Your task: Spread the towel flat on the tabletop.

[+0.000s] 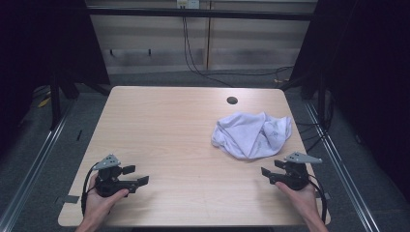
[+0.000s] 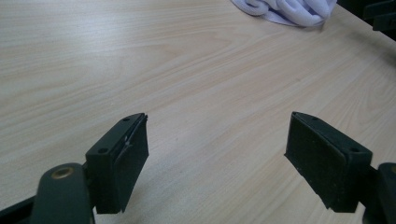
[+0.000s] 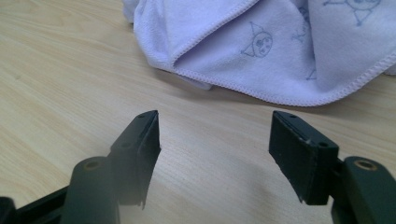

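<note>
Your left gripper (image 1: 134, 176) sits near the counter's (image 1: 169, 130) front left corner with its jaws spread wide and nothing between them. Ahead of it lies a long run of bare wood, so you have open room across the whole left and middle of the counter. Your right gripper (image 1: 267, 174) rests near the front right corner, close to the right edge, jaws likewise apart and empty.

The crumpled white cloth (image 1: 252, 134) lies on the right half of the counter, just beyond your right gripper and not touching it; its far right fold comes close to the counter's right edge. In the right gripper view the cloth (image 3: 261, 51) shows a stitched hem and small printed cartoon figures with pointed hats; no writing can be read on it.

A round cable hole (image 1: 232, 100) sits in the counter behind the cloth. Beyond the back edge, black cables (image 1: 193, 58) hang down the wall. Nothing lies between either gripper and the cloth.
</note>
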A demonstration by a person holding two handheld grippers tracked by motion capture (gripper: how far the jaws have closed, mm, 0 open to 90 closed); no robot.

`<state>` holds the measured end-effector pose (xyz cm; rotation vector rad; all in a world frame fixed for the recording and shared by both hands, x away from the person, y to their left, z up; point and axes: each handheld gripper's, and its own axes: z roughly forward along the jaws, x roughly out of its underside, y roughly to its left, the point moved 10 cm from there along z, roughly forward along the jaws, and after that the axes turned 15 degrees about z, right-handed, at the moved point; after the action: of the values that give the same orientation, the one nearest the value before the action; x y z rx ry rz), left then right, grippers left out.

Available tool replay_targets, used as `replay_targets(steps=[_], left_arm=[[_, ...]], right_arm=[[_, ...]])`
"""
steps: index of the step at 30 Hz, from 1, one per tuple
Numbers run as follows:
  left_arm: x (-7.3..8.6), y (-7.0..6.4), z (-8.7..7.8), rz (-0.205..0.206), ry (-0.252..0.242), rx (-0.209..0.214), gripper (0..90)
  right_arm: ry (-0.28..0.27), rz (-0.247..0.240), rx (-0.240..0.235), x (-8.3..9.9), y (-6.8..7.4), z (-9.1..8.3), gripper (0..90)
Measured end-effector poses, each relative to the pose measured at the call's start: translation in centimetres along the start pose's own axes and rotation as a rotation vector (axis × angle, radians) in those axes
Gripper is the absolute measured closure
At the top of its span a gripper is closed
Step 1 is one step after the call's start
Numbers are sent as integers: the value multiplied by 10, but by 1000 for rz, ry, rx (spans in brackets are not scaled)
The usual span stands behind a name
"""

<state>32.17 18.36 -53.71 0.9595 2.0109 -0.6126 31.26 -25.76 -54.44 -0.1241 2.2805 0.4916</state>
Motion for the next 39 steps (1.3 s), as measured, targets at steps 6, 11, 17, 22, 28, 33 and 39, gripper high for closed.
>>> replay_targets(steps=[6,11,17,22,28,33,39], left_arm=[[2,5,-6,0,-5,-3,205],[3,12,-9,-25,-11,-19,208],[0,7,-10,15,-19,-17,251],[-2,4,-10,52,-33,-29,336],[-3,5,-7,26,-41,-32,365],[-5,4,-7,8,-52,-2,409],[-4,1,-4,12,-35,25,342]], right_arm=[[1,-17,-44,-1,5,-3,332],[8,-9,-50,-7,6,-1,328],[73,-54,-102,-15,14,3,374],[67,-93,-122,-33,22,14,361],[32,-73,-133,-68,14,31,328],[50,-50,-118,-90,-3,53,286],[64,-50,-88,-100,-10,74,246]])
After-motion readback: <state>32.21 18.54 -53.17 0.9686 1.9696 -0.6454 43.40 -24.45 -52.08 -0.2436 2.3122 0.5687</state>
